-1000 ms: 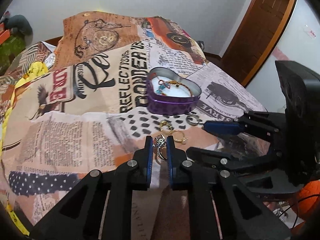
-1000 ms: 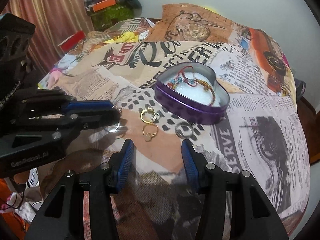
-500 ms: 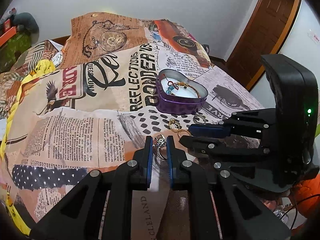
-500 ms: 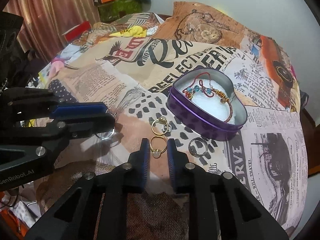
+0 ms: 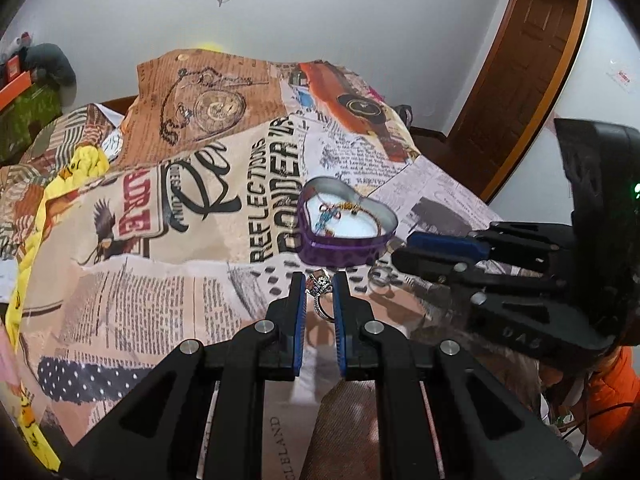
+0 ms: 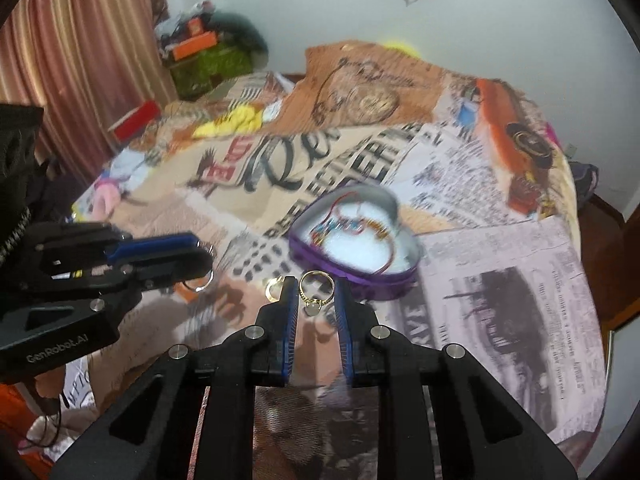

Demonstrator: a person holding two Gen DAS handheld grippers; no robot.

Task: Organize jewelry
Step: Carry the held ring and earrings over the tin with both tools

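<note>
Meanwhile heart tin holds a beaded bracelet; left gripper pinches silver ring; right gripper pinches gold ring.

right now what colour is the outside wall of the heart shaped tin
Purple, with a bare silvery inside; the heart-shaped tin shows it sharpest in the left wrist view.

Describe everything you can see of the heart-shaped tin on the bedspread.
The heart-shaped tin looks like thin metal, with a purple patterned outer wall, a silvery rim and inner wall, and a white floor. It has no lid on and sits upright on the printed bedspread. Inside lies a red cord bracelet with blue and gold beads. Neither gripper touches the tin; a silver ring lies on the cloth close to its wall.
</note>
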